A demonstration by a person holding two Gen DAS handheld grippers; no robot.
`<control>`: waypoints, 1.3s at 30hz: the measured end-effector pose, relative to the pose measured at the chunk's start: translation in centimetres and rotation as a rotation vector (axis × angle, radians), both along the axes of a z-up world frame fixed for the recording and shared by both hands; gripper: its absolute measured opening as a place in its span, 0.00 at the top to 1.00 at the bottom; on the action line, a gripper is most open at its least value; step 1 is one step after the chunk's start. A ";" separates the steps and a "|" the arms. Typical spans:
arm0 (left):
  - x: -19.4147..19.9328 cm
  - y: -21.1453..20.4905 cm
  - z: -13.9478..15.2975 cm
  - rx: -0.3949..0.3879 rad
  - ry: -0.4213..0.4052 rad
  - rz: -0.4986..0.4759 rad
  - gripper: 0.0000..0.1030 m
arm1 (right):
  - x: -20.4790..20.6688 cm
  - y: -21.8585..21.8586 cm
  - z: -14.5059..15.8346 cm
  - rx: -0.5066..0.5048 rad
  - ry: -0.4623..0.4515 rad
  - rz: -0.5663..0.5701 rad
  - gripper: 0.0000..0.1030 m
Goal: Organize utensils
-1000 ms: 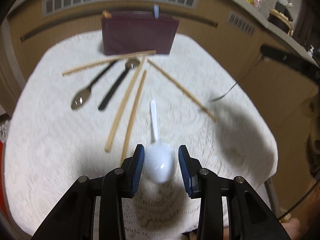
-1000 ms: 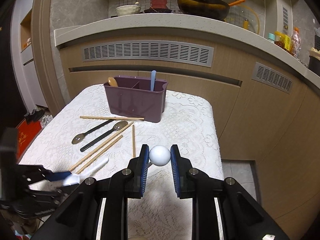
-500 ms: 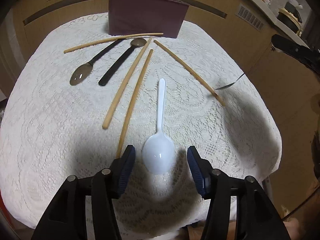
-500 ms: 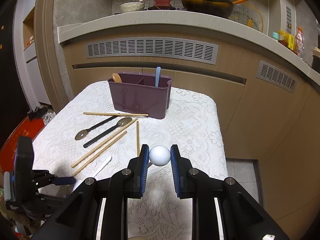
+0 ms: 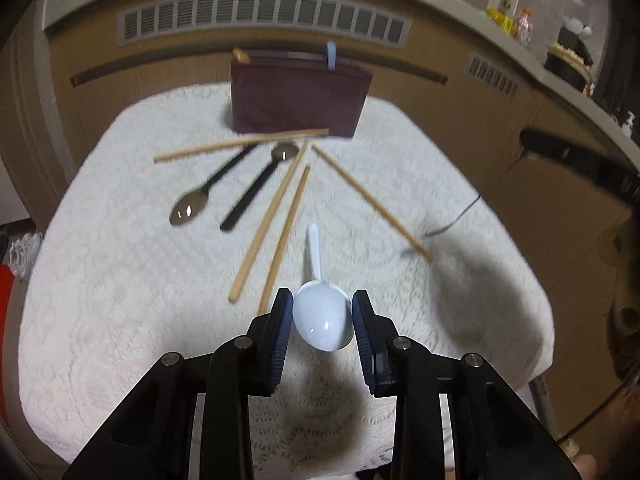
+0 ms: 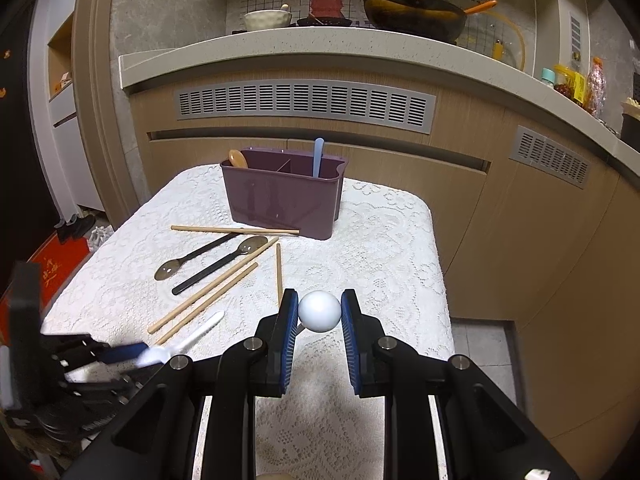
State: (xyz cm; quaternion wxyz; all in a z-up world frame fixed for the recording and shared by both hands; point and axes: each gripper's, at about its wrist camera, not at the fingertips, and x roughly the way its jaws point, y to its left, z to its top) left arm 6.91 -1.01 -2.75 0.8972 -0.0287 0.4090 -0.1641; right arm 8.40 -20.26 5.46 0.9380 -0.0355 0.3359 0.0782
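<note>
A curved stone counter (image 6: 320, 46) runs across the top of the frame, above wooden cabinet fronts with grey vent grilles (image 6: 304, 102). Grey floor tiles (image 6: 480, 344) show at lower right, dim shelving (image 6: 60, 76) at upper left.

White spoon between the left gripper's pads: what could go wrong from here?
1. The left gripper, jaws closing, takes the white spoon by its rounded bowl, not the handle; it could squirt out or tilt.
2. The handle points toward the loose chopsticks; swinging it could scatter them.
3. The right gripper holds another spoon by its bowl; both heading for the purple caddy could collide.
</note>
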 end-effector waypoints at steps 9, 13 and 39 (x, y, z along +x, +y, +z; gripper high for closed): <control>-0.2 1.3 3.7 -0.037 -0.146 0.008 0.73 | -0.4 0.3 0.2 0.010 -0.007 0.013 0.80; -0.3 1.4 4.7 -0.044 -0.174 -0.004 0.73 | -0.6 0.2 0.6 0.012 -0.016 0.017 0.80; 10.0 -2.6 6.7 0.082 -0.096 -0.283 0.39 | 5.4 1.5 7.8 -0.022 -0.128 0.050 0.80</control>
